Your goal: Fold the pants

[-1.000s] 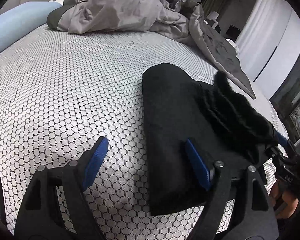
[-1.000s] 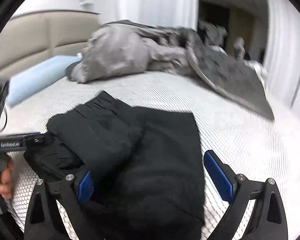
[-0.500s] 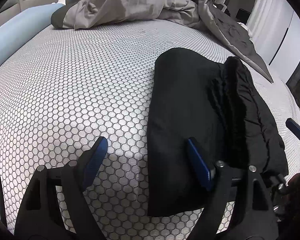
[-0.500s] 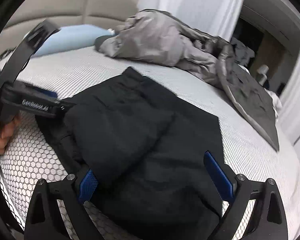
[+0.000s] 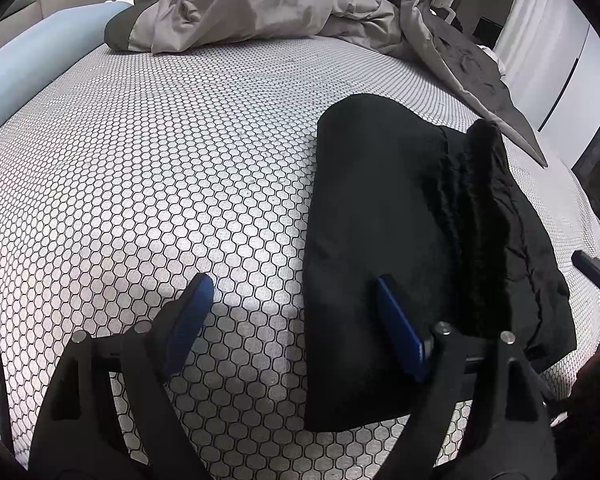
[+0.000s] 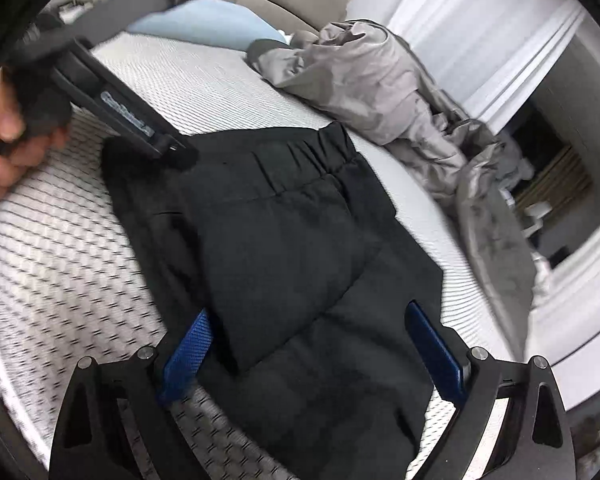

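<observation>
Left gripper: jaws spread wide, nothing between the pads; one blue pad sits over bare mattress, the other over the near long edge of the black pants. Right gripper: jaws spread wide, straddling the pants with no pad pressing the cloth. The pants lie folded near the mattress's side edge, waistband toward the headboard end. A broad bare stretch of mattress lies beside them. A crumpled grey duvet and a light blue pillow occupy the head end, well apart from the pants.
</observation>
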`<state>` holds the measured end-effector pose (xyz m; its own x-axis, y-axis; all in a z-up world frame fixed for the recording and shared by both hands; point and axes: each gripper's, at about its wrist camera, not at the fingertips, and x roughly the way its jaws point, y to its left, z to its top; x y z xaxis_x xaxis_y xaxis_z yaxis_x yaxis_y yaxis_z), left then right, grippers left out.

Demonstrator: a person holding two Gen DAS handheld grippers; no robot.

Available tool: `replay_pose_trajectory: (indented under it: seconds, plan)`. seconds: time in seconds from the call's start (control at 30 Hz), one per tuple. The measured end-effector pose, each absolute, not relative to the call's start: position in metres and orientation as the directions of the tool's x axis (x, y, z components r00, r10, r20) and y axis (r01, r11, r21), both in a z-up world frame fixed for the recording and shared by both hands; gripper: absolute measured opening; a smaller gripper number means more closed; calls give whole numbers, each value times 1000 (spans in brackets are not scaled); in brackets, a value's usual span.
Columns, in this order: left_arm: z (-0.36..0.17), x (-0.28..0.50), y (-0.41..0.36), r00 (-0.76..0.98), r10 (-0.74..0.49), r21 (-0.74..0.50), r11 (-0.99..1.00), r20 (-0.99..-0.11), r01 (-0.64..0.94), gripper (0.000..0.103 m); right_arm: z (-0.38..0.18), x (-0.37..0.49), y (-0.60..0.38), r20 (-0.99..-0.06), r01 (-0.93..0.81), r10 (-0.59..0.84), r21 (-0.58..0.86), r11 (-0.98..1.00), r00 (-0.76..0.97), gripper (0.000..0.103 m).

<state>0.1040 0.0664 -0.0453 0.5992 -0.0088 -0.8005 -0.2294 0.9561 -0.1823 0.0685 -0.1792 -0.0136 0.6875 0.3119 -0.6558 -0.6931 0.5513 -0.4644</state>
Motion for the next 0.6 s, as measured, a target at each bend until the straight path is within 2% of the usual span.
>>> replay_pose_trajectory:
  seconds: [0.17,0.4,0.6]
  plan:
    - [-45,104,65,599,-7,-182,955,-801,-232,81,-2,66,-180,-648,-727,391,-393,563,653,95]
    - [-45,104,67,595,-22,-193,955,-803,-225,81,-24,48,-147,-619,-681,299,-589,435,726,89]
    - [-45,102,66,594,-26,-195,955,-804,-223,81,-30,48,-134,-614,-666,268,-638,386,743,89]
